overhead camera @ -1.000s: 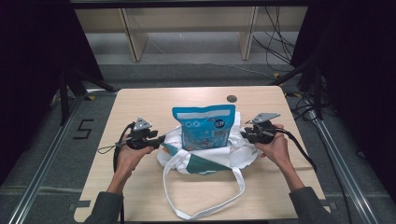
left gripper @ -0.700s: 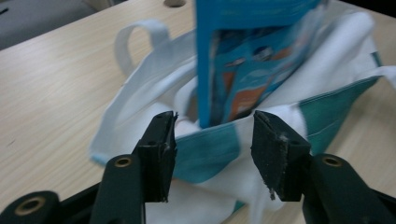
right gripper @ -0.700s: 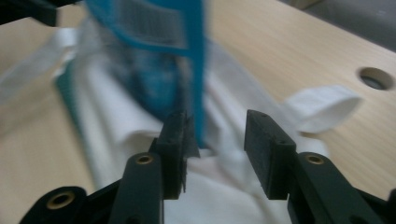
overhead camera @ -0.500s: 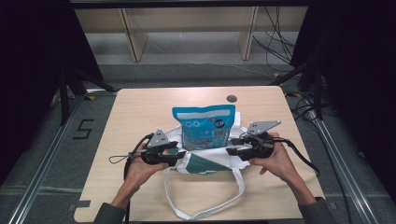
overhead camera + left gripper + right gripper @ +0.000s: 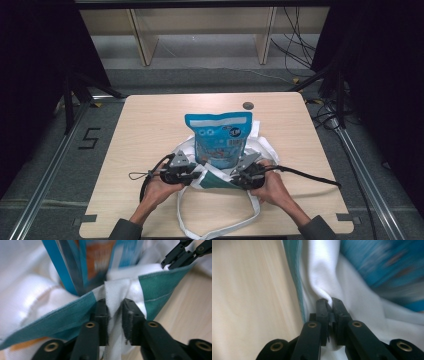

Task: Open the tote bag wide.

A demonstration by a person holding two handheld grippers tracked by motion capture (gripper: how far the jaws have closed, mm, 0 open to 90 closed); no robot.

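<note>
A blue snack pouch (image 5: pixel 220 135) stands upright inside a white and teal tote bag (image 5: pixel 216 179) in the middle of the table. My left gripper (image 5: pixel 199 176) is shut on the tote's near rim, pinching the white strap (image 5: pixel 115 293) where it meets the teal cloth (image 5: pixel 75 312). To its right, my right gripper (image 5: pixel 235 179) is shut on a fold of white fabric (image 5: pixel 322 277) at the same rim. The pouch (image 5: pixel 95 262) rises blurred just behind the left gripper's jaws, and the pouch (image 5: pixel 387 267) fills the upper right of the right gripper view. The right gripper's jaw tips (image 5: pixel 181 253) show at the left gripper view's upper right.
The tote's long white handle loop (image 5: pixel 220 229) trails toward the table's near edge. A small dark disc (image 5: pixel 247 105) lies near the far edge. Bare wooden table (image 5: pixel 145 130) spreads to the left and right. Cables (image 5: pixel 305 175) run off to the right.
Both grippers have moved from the tote's left and right sides inward and toward the person, and now grip the near rim close together. The pouch stays upright.
</note>
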